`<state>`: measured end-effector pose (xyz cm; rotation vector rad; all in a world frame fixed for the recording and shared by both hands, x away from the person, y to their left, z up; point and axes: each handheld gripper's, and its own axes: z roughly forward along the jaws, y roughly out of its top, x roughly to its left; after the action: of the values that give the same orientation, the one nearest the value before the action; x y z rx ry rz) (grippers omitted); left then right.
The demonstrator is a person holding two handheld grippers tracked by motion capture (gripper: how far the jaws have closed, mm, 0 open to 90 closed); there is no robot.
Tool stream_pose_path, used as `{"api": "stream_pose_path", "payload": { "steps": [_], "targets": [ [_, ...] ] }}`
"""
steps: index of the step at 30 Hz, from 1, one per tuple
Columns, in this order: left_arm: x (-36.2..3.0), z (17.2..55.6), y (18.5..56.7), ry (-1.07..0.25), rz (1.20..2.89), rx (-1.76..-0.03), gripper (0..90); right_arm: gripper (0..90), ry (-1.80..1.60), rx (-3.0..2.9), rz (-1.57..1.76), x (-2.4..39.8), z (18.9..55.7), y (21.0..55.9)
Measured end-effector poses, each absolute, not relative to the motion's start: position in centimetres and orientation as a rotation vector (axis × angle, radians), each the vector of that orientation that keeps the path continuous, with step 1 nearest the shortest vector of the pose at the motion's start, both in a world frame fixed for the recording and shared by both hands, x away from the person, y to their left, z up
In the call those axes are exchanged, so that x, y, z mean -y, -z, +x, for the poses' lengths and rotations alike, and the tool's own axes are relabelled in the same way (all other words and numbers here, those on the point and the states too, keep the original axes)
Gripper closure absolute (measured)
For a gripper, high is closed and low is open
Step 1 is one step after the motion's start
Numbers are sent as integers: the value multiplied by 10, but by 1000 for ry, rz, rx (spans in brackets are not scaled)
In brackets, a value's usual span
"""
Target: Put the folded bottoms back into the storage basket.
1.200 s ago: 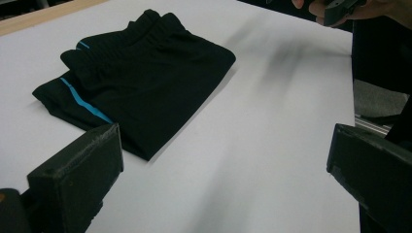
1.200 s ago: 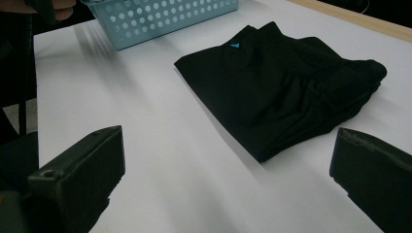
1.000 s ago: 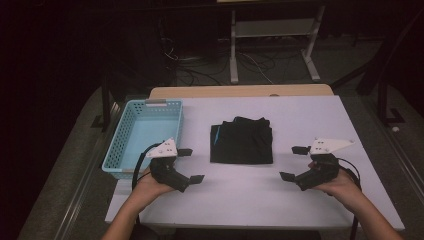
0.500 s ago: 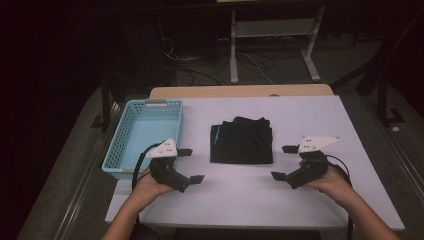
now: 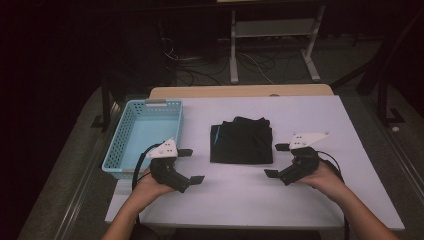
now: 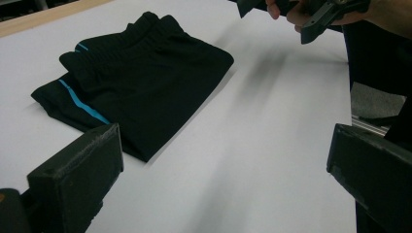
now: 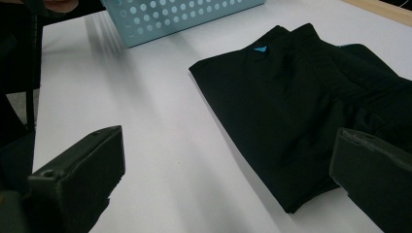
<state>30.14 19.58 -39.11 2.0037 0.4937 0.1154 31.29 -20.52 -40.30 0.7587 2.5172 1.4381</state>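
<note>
The right gripper [image 5: 277,160], jaws wide apart, and the left gripper [image 5: 191,165], equally open, flank the folded black garment [image 5: 242,141] at the table's [image 5: 310,210] middle, so each should approach low and pinch an edge through all layers.

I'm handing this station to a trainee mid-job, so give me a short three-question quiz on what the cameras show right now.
1. True or false: the left tool is shut on the folded black garment.
2. Multiple choice: the light blue basket sits on which side of the garment in the high view? A) left B) right C) on top of it
3. Short answer: what colour is the trim on the garment?

Key
1. False: its jaws stand wide apart and touch nothing. The right tool is open too, just beside the garment.
2. A, standing apart from the garment on the white table.
3. Blue, seen as a stripe in the left gripper view.
</note>
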Motion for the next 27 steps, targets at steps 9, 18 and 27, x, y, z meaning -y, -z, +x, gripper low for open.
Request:
{"api": "stream_pose_path", "payload": {
  "steps": [9,18,27],
  "targets": [
    [-195,301,392,-113,2005,-492,0,0,-1424,-2534,749,196,323,403],
    [-195,301,392,-112,2004,-492,0,0,-1409,-2548,742,186,332,404],
    [-194,302,392,-112,2008,-489,0,0,-1421,-2541,740,180,342,402]
  ]
}}
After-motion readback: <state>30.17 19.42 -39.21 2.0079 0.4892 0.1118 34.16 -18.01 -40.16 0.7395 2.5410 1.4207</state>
